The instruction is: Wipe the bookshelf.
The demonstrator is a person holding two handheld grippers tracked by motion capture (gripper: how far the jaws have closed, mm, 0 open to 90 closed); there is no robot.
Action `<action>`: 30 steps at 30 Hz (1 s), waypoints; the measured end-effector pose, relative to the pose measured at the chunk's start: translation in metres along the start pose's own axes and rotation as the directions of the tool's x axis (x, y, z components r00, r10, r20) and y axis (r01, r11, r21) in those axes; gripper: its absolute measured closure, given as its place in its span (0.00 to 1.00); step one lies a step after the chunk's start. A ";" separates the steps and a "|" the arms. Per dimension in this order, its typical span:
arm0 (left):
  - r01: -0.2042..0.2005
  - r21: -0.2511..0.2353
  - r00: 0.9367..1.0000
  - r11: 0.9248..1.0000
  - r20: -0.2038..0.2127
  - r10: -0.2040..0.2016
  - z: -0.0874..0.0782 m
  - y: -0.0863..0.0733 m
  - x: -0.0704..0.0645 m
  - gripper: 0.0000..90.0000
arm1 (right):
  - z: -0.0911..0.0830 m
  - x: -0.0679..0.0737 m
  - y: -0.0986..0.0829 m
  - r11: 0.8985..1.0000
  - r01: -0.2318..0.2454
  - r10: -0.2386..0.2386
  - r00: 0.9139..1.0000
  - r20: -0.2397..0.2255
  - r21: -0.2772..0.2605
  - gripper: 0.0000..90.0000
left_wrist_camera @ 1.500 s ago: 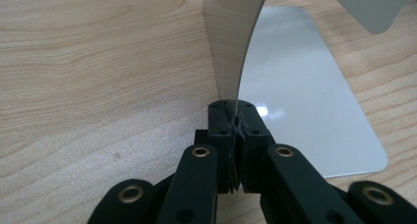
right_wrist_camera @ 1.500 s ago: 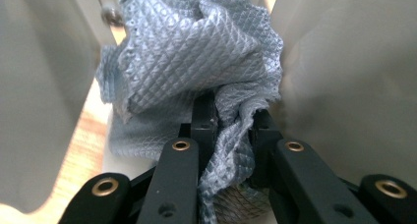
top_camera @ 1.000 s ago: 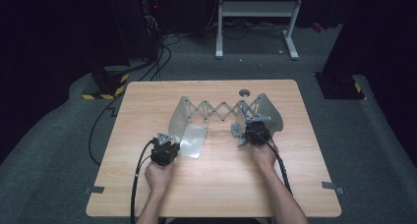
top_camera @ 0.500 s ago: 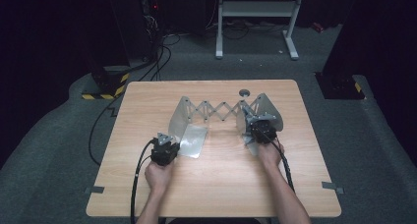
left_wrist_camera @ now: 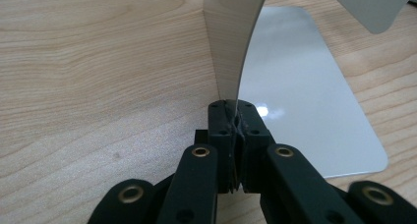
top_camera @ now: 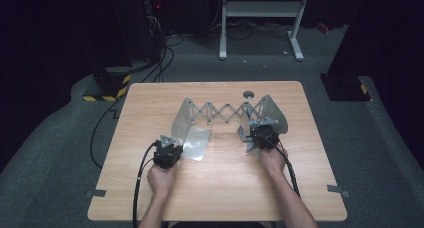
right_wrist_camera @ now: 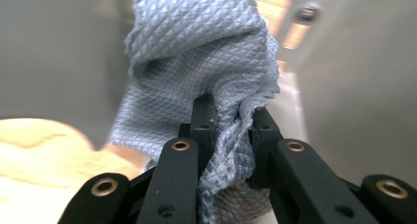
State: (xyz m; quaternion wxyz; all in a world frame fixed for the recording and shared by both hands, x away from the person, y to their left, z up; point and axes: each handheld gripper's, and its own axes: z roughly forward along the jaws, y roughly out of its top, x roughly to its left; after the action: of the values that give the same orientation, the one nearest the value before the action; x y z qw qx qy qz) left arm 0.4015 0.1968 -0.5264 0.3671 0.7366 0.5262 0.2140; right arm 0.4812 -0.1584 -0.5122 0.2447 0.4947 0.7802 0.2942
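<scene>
— What are the claws doing?
— My left claw (left_wrist_camera: 231,117) pinches the metal rack's (top_camera: 227,111) thin end plate (left_wrist_camera: 232,42) on the counter (top_camera: 150,95); my right claw (right_wrist_camera: 231,117) grips a soft grey cloth (right_wrist_camera: 196,52) against its far plate. Stiff, slick metal: hold edges

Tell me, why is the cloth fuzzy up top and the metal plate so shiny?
In the right gripper view the grey cloth blurs toward the top, out of focus. In the left gripper view a lamp's bright glint sits on the flat metal plate. The high view is dark around the lit table.
</scene>
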 end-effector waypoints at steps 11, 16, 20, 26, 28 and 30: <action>0.000 0.000 1.000 1.000 -0.001 0.000 0.000 0.000 0.000 0.96 | -0.007 0.008 -0.007 0.999 0.041 -0.041 0.999 -0.031 -0.008 0.87; 0.000 0.000 1.000 1.000 0.000 0.000 0.000 0.000 0.000 0.96 | -0.009 0.010 -0.009 0.999 0.051 -0.051 0.998 -0.031 -0.008 0.87; 0.002 -0.001 1.000 1.000 0.000 -0.002 0.000 0.000 0.000 0.96 | -0.010 -0.004 -0.010 1.000 0.014 -0.014 1.000 0.013 0.003 0.87; 0.002 -0.001 1.000 1.000 0.001 -0.002 0.000 0.000 0.000 0.96 | -0.013 -0.007 -0.015 0.999 0.041 -0.041 0.998 0.045 0.004 0.87; 0.001 0.000 1.000 1.000 0.001 -0.001 0.000 0.000 0.000 0.96 | -0.014 -0.004 -0.015 0.999 0.043 -0.043 0.999 0.025 0.002 0.87; 0.002 -0.001 1.000 1.000 0.001 -0.002 0.000 0.000 0.000 0.96 | -0.015 0.002 -0.017 0.998 0.067 -0.067 0.998 0.010 -0.004 0.87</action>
State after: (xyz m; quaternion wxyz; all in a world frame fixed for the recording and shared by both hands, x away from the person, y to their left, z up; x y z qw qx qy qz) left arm 0.4016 0.1969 -0.5265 0.3678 0.7360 0.5267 0.2135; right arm 0.4596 -0.1653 -0.5132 0.2595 0.4691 0.7946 0.2849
